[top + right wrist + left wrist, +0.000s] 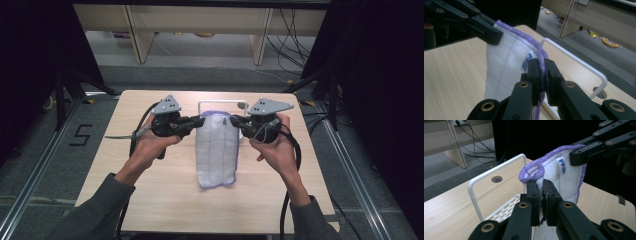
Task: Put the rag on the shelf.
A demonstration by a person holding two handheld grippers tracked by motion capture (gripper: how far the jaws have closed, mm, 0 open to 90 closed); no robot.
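Hanging from its two top corners, the cloth (216, 150) droops over the middle of the wooden table (150, 200), its lower edge seemingly resting on the wood nearer the person. It looks light and thoroughly limp — a white quilted fabric crossed by faint stitched lines and bound all round in ribbed purple edging, with a small printed label near the top. The left gripper (541, 192) has its black jaws clamped together on the left corner, right at a loop of the purple binding; the right gripper (541, 72) is likewise pinched tight on the right corner, the purple cord running between its pads. Those bound corners seem the best places to hold: the edging is thicker and should slip less than the soft middle, which would just bunch and sag. Held this way the top edge dips a little between the grippers, so I judge it needs gentle tension to stay flat. Behind the cloth, at the far side of the table, stands a white rack (222, 104) — a thin, rigid rounded frame over a slotted base.
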